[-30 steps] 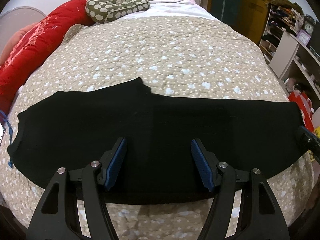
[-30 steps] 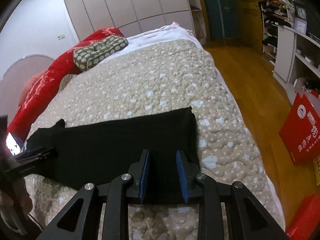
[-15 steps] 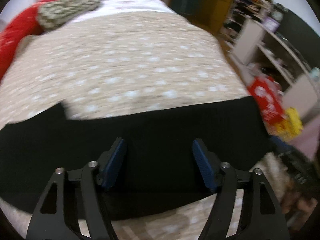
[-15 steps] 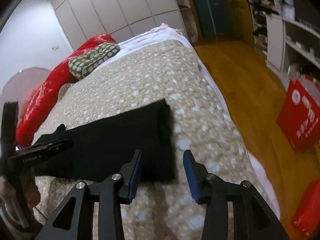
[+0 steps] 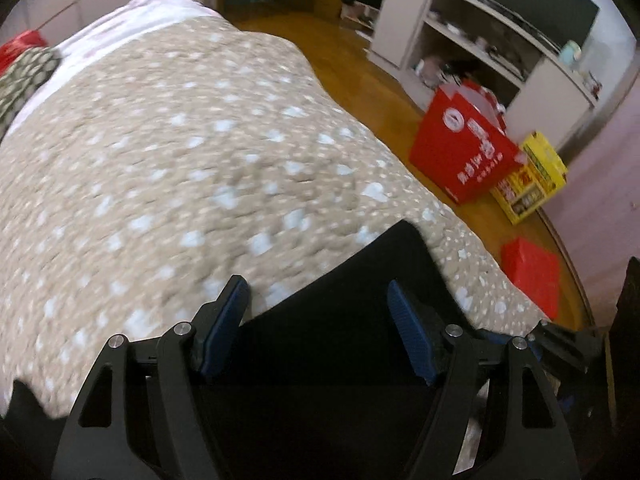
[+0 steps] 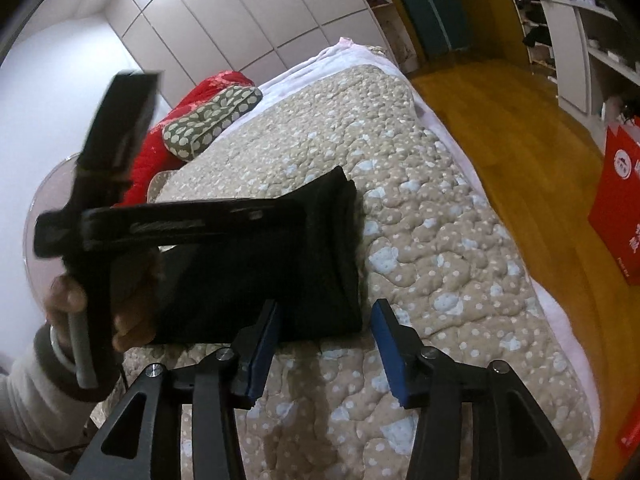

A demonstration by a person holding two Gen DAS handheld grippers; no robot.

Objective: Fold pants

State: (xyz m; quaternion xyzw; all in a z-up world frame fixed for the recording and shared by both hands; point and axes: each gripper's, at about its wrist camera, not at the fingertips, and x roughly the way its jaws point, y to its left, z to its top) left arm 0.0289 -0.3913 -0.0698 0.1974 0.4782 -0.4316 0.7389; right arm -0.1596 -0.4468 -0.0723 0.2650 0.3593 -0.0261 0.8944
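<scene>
1. Bedspread [image 6: 400, 208], beige with pale spots, covers the bed and fills most of both views; we hold our two grippers above it.
2. Black pants [image 6: 280, 260] lie folded on the bedspread near its edge on the floor side, one short end a thick stacked fold.
3. Our left gripper [image 5: 316, 328] hangs over the pants with jaws wide and nothing between the pads; in the right view its black body crosses in front of the pants and hides part of them.
4. Our right gripper [image 6: 324, 348] is opening, and only the pants' near corner shows between its pads, untouched.
5. A red bag [image 5: 460, 148] stands on the wooden floor; its white print is too blurred to read.
6. A yellow box [image 5: 532, 176] is just beside it.
</scene>
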